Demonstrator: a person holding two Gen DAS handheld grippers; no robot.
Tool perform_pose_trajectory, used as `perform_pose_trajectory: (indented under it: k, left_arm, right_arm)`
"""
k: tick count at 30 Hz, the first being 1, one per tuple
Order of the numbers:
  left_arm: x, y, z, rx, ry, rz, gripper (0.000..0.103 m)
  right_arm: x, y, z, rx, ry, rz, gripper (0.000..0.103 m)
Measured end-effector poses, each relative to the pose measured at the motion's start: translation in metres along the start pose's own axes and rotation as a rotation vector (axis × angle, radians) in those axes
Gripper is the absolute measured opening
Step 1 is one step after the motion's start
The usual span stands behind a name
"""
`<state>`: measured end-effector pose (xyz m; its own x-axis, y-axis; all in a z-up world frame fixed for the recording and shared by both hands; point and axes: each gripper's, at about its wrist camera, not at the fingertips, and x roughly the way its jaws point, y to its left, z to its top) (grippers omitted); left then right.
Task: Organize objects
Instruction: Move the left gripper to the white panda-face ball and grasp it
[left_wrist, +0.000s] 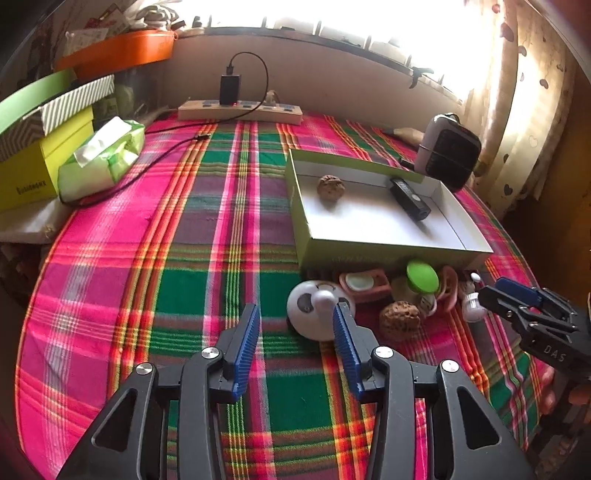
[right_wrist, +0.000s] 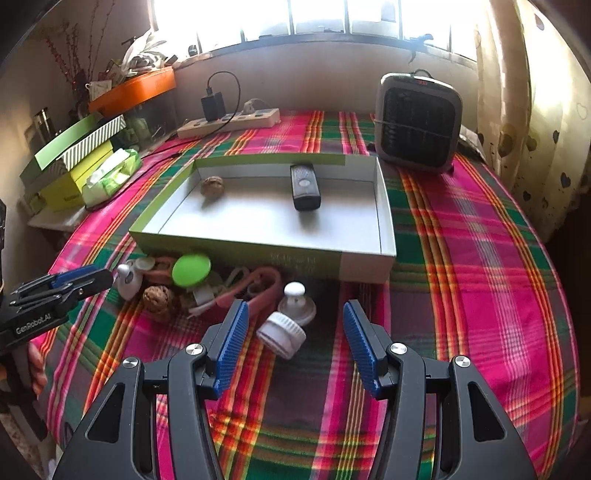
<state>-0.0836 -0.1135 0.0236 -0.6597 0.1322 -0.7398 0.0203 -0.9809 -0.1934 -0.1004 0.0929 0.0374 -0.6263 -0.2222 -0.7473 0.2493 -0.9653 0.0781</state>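
Both grippers, left gripper and right gripper, gape empty; shallow green-sided white cardboard box holds brown walnut, black rectangular device, perhaps a remote.

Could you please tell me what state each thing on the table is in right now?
Left tongs: open, empty.
Right tongs: open, empty.
Box: open, no lid on.
Black remote: lying in the box.
Walnut: in the box.
Second walnut: outside, before the box.
Charger: plugged into the power strip.
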Motion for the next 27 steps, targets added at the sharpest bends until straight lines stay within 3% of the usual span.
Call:
perform_pose_trajectory:
  k: [16,27]
  left_arm:
    - [0.014,-0.001,-0.002,-0.016,0.036,-0.064,0.047]
    - [0.019,0.002,0.006,-0.017,0.033,-0.043,0.047]
  right_arm:
    - [0.014,0.003,-0.010,-0.003,0.045,-0.016,0.055]
    - [0.022,0.005,-0.012,-0.020,0.055,-0.045,0.055]
